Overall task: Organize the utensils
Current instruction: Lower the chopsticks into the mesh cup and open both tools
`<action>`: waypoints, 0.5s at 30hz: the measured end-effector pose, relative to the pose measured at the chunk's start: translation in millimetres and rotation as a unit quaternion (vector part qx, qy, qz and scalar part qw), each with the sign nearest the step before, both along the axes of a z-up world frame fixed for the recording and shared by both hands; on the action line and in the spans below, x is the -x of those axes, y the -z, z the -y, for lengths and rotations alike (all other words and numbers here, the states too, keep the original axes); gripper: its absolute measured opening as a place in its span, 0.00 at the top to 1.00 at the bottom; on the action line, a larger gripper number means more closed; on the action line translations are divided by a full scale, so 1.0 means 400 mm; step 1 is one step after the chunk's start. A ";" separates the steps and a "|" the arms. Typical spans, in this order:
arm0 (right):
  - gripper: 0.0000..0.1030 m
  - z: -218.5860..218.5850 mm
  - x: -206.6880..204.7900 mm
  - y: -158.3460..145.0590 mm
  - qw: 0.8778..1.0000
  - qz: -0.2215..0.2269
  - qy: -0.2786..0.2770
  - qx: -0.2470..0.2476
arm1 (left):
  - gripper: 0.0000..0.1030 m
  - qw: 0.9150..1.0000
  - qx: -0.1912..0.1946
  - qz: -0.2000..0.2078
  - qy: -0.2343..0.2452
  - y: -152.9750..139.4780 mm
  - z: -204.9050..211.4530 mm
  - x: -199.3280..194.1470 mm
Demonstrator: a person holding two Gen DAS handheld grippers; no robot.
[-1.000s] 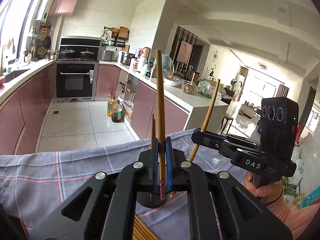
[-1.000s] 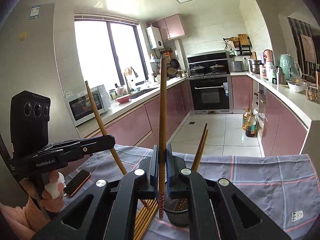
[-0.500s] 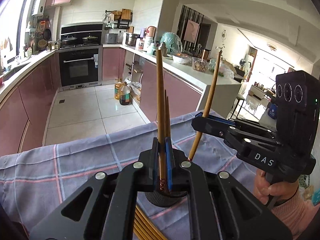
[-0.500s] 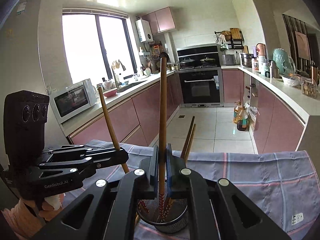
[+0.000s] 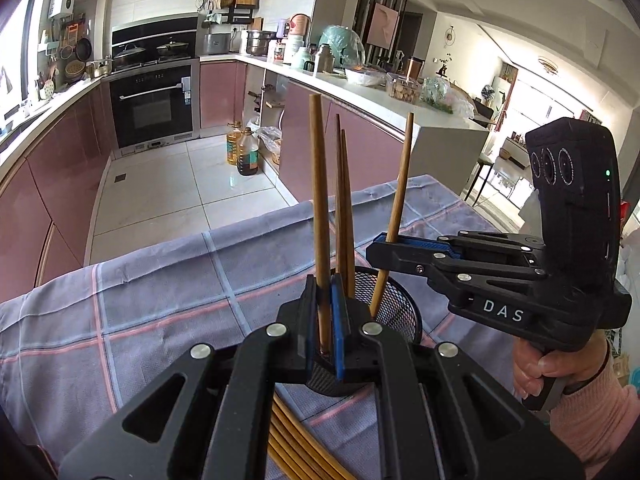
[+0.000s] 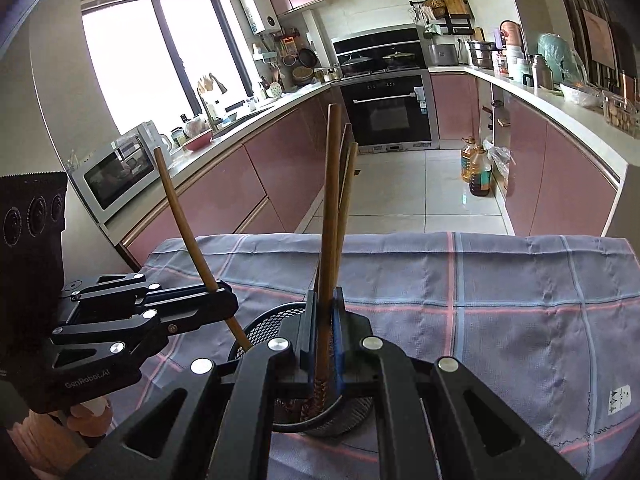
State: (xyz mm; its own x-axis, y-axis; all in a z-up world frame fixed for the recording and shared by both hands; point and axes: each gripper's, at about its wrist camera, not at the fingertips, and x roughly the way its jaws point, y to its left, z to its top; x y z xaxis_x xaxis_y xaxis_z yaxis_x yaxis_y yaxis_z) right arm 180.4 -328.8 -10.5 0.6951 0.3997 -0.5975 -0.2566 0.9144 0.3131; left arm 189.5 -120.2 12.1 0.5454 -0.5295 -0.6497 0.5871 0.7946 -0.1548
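A black mesh holder (image 5: 396, 312) stands on the plaid cloth with two brown chopsticks (image 5: 343, 200) leaning in it. My left gripper (image 5: 325, 292) is shut on an upright chopstick (image 5: 318, 184) just above the holder's near rim. My right gripper (image 5: 384, 246) comes in from the right, shut on a tilted chopstick (image 5: 400, 176) whose lower end dips into the holder. In the right wrist view my right gripper (image 6: 325, 304) grips its chopstick (image 6: 330, 200), the patterned tip inside the holder (image 6: 344, 416). The left gripper (image 6: 222, 296) holds its chopstick (image 6: 180, 216) at the holder's left rim.
Several loose chopsticks (image 5: 296, 440) lie on the cloth (image 5: 160, 320) under my left gripper. The table's far edge drops to a tiled kitchen floor with oil bottles (image 5: 244, 152). A person's hand (image 5: 548, 364) holds the right gripper's handle. A white label (image 6: 619, 398) is on the cloth at right.
Both grippers have come down and tipped forward with their chopsticks. The chopstick ends now reach the mesh holder, which shows more fully in both views.
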 end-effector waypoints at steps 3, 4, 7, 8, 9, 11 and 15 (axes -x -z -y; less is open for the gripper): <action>0.92 0.000 -0.007 0.005 1.000 -0.002 0.005 -0.001 | 0.92 1.000 -0.002 -0.006 -0.005 0.007 0.008 -0.018; 0.92 -0.003 -0.004 0.006 1.000 -0.001 0.007 0.000 | 0.92 1.000 -0.002 -0.008 -0.009 0.011 0.009 -0.024; 0.92 -0.008 -0.010 0.005 1.000 0.002 0.007 0.000 | 0.92 1.000 0.000 -0.011 -0.014 0.019 0.008 -0.031; 0.91 -0.010 -0.011 0.005 1.000 0.003 0.009 0.001 | 0.92 1.000 0.001 -0.011 -0.014 0.021 0.007 -0.031; 0.91 -0.012 -0.010 0.007 1.000 0.004 0.009 0.002 | 0.90 1.000 0.002 -0.011 -0.015 0.021 0.007 -0.027; 0.90 -0.015 -0.012 0.009 1.000 0.003 0.007 0.002 | 0.90 1.000 0.002 -0.009 -0.018 0.022 0.003 -0.022; 0.89 -0.026 -0.011 0.009 1.000 0.006 0.001 0.005 | 0.84 1.000 0.008 0.002 -0.026 0.017 -0.016 -0.005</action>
State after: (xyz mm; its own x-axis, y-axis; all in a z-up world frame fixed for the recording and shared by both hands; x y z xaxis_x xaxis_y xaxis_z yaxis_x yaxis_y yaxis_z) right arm 184.7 -318.5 -14.2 0.7039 0.3919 -0.5924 -0.2579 0.9181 0.3010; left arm 191.6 -113.8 5.2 0.5749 -0.5103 -0.6396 0.5460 0.8214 -0.1646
